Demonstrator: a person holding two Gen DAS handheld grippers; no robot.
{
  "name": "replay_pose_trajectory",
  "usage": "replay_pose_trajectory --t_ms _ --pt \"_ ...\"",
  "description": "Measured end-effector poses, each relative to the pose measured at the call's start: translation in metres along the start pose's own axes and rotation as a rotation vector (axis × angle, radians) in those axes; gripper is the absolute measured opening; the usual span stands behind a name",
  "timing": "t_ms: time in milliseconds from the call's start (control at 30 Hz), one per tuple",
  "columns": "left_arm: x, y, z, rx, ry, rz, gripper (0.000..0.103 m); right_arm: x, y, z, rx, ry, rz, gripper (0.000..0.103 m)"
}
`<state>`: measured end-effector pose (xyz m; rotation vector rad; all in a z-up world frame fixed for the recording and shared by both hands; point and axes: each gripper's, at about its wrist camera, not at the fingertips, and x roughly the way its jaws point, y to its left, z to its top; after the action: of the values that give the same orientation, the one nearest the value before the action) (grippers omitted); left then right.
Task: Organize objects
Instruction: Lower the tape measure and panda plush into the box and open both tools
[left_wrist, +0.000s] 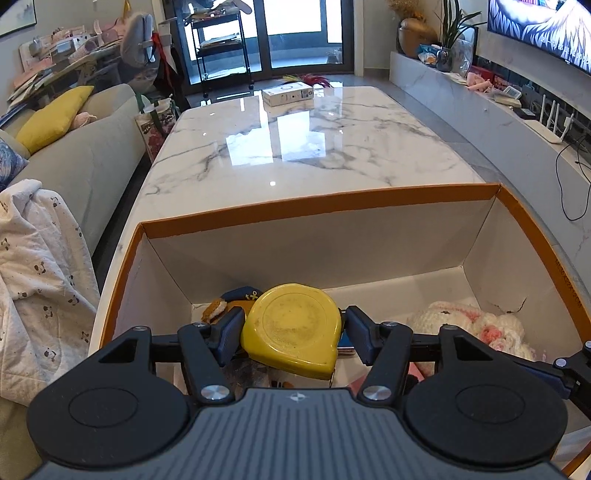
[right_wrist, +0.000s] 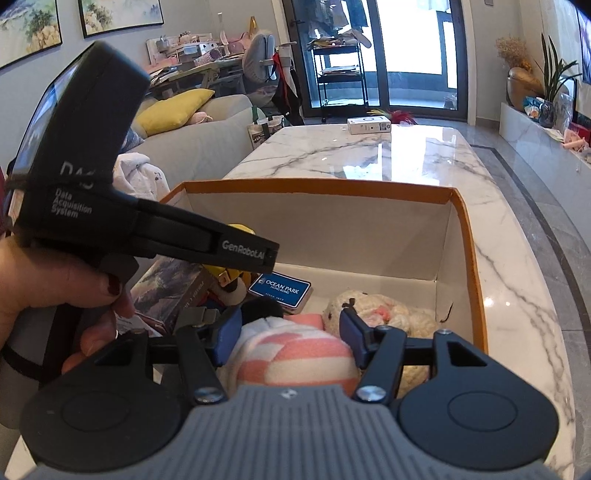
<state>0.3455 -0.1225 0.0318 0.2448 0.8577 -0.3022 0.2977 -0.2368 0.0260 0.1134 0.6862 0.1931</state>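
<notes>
Yellow tape measure (left_wrist: 291, 326) flat — nose rightward

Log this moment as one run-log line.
left gripper: shut on yellow tape measure | right gripper: around pink-striped plush | both over box

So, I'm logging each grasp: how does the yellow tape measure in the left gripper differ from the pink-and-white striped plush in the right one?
The yellow tape measure is a hard, smooth, single-coloured shell; the striped plush is soft fabric in pink and white bands. The tape measure looks scuffed and flat-faced; the plush is rounded. Both sit between blue pads, of the left gripper and the right gripper, over the orange-rimmed box.
</notes>
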Motion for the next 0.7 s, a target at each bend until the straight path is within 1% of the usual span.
replay_pose_trajectory --t_ms 100,167,200,267,300,467,700 --pt "0.001 -0.001 0.0 0.007 0.012 0.0 0.071 0.002 0.0 -0.001 0.0 0.003 -0.008 0.066" --pt "0.001 0.0 -0.001 -0.004 0.015 -0.023 0.073 0.003 0.001 -0.002 -0.002 0.003 -0.012 0.069" --pt "0.001 0.001 -0.001 -0.015 0.014 -0.034 0.075 0.003 0.002 -0.002 -0.005 0.003 -0.015 0.069" --pt "0.0 0.002 -0.001 -0.034 0.018 -0.05 0.089 0.003 0.004 -0.002 -0.014 0.005 -0.019 0.072" --pt "0.0 0.003 -0.002 -0.037 0.021 -0.052 0.09 0.004 0.005 -0.003 -0.018 0.008 -0.02 0.072" --pt "-0.001 -0.003 -0.002 -0.017 0.026 -0.028 0.091 0.005 0.013 -0.007 -0.064 0.008 -0.046 0.077" --pt "-0.005 -0.006 -0.005 -0.005 0.032 -0.012 0.091 0.003 0.011 -0.006 -0.058 0.008 -0.039 0.077"
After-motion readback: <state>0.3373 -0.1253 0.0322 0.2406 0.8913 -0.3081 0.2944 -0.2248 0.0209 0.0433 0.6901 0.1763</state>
